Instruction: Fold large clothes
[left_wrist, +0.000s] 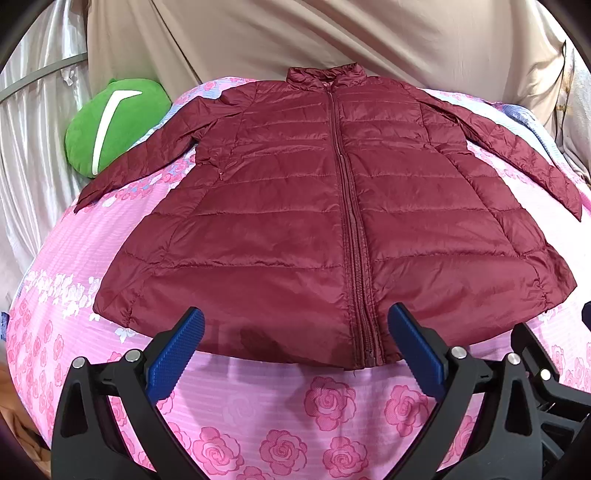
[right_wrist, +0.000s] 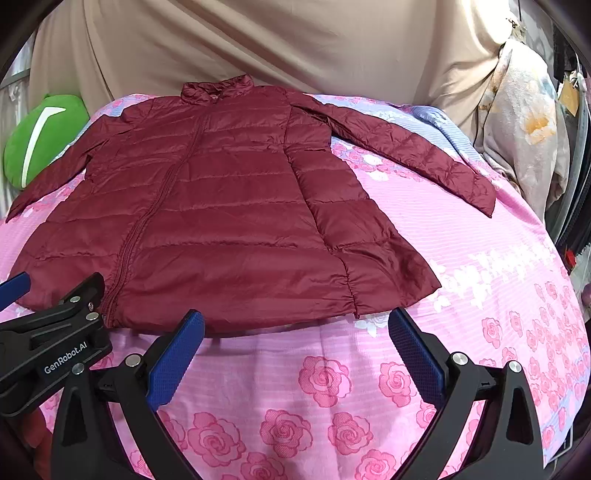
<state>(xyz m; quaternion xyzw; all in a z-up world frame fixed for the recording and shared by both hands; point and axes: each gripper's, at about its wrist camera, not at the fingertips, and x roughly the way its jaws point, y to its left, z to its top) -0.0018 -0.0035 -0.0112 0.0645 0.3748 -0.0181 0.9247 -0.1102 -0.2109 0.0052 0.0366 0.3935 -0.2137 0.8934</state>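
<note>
Two blue-padded grippers, left gripper (left_wrist: 295, 339) and right gripper (right_wrist: 295, 341), hover wide open and empty just short of the hem of a maroon puffer jacket (left_wrist: 325, 206), zipped and spread flat, sleeves out, on a pink rose-print bedspread (left_wrist: 280, 413) beside a green plush cushion (left_wrist: 118, 125).

Black plastic left gripper (left_wrist: 295, 325) and right gripper (right_wrist: 295, 325), ribbed blue fingers (right_wrist: 177, 354), silver screws, white "GenRobot.AI" lettering.

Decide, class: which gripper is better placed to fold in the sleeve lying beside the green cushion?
Probably the left gripper: open near the hem, on the side of that sleeve and green cushion. The right gripper sits farther over.
</note>
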